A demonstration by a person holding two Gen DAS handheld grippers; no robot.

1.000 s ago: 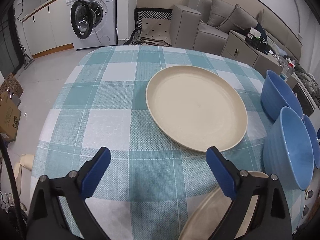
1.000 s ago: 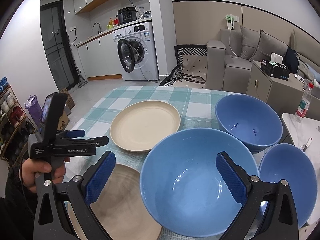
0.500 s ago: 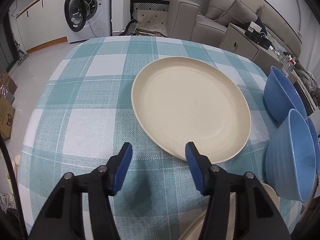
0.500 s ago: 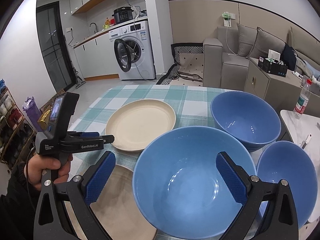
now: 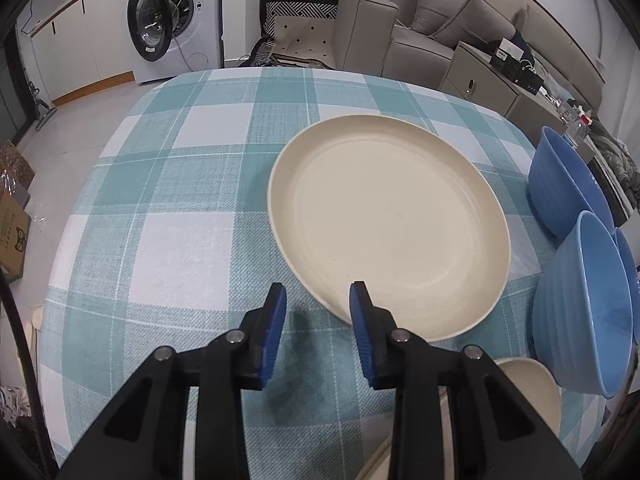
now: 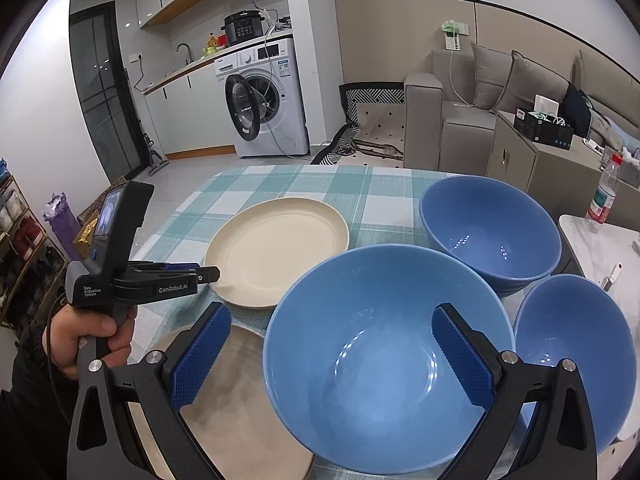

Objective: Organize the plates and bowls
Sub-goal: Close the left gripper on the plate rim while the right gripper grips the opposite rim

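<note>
We saw a table covered in a teal-and-white checked tablecloth (image 5: pixel 168 184), with a large cream plate (image 5: pixel 388 224) lying flat near its middle. The left gripper (image 5: pixel 318 304) hovered over the cloth at the plate's near edge, its jaws closing with only a narrow gap left. Its right blue pad (image 5: pixel 362 332) overlapped the plate's rim in the left wrist view, but we could not tell whether it touched; only cloth showed in the gap. From the right wrist view, a hand (image 6: pixel 90 340) in a dark sleeve held that gripper by its handle just beside the plate.

The right gripper (image 6: pixel 332 356) stood wide open above a big blue bowl (image 6: pixel 384 356), one pad on each side of it and neither pressing on it. A second blue bowl (image 6: pixel 490 228) sat behind it on the table, and a smaller blue bowl (image 6: pixel 576 352) sat to its right. A second cream plate (image 6: pixel 236 408) lay at the near edge, partly under the gripper. A washing machine (image 6: pixel 268 96) with its door open stood beyond the table.
</note>
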